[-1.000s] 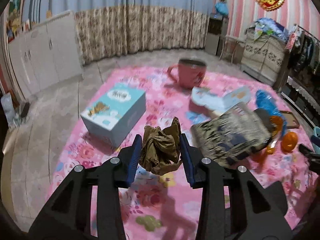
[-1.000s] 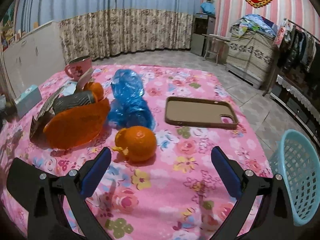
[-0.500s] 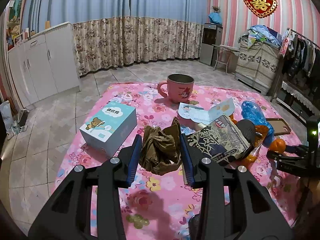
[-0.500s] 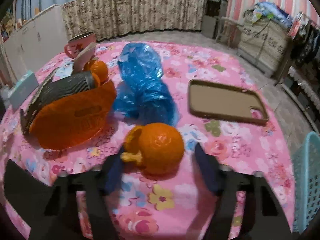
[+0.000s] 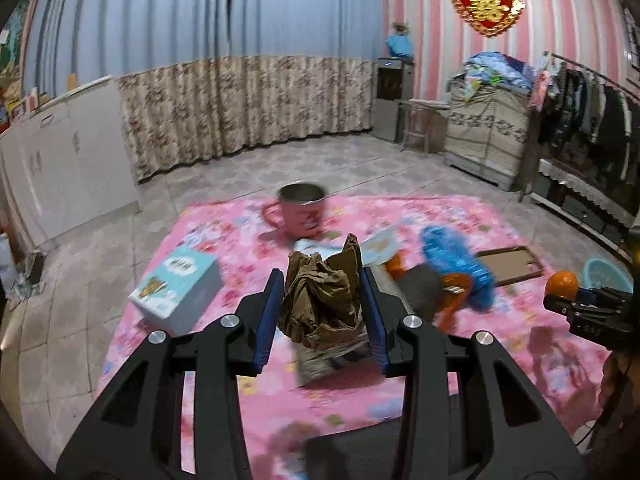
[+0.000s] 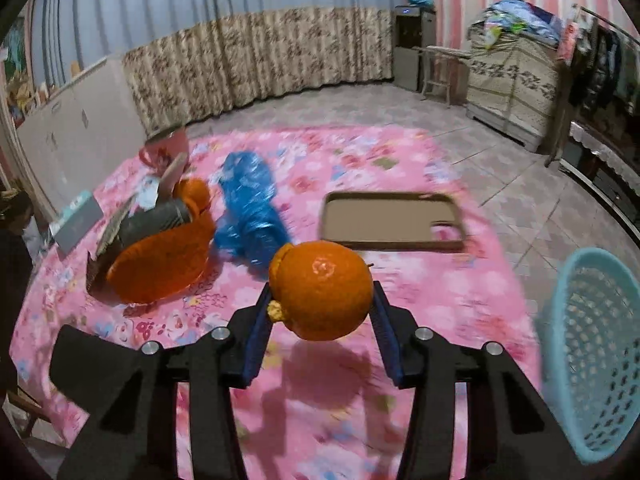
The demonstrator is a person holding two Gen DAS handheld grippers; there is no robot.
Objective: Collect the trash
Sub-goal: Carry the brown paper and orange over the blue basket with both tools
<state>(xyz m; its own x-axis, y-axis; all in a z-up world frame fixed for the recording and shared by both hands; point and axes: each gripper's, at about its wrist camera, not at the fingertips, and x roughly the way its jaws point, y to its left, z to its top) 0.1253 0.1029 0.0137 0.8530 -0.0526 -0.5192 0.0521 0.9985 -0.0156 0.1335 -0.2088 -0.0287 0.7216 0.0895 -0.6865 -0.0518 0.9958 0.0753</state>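
My left gripper (image 5: 322, 312) is shut on a crumpled brown paper wad (image 5: 320, 300) and holds it above the pink floral table (image 5: 400, 384). My right gripper (image 6: 320, 308) is shut on an orange with torn peel (image 6: 322, 290), lifted off the table (image 6: 420, 280); the orange also shows at the right of the left wrist view (image 5: 561, 283). A blue plastic bag (image 6: 250, 212), an orange plastic bag (image 6: 160, 260) with a dark wrapper (image 6: 156, 220) and a light blue basket (image 6: 596, 352) beside the table are in view.
A pink mug (image 5: 300, 214), a teal tissue box (image 5: 176, 284), paper cards (image 5: 376, 246) and a brown phone case (image 6: 392, 222) lie on the table. Cabinets stand left, curtains behind, furniture and a clothes rack right.
My right gripper closed on the orange and lifted it off the table. My left gripper rose and pulled back with the paper wad still held.
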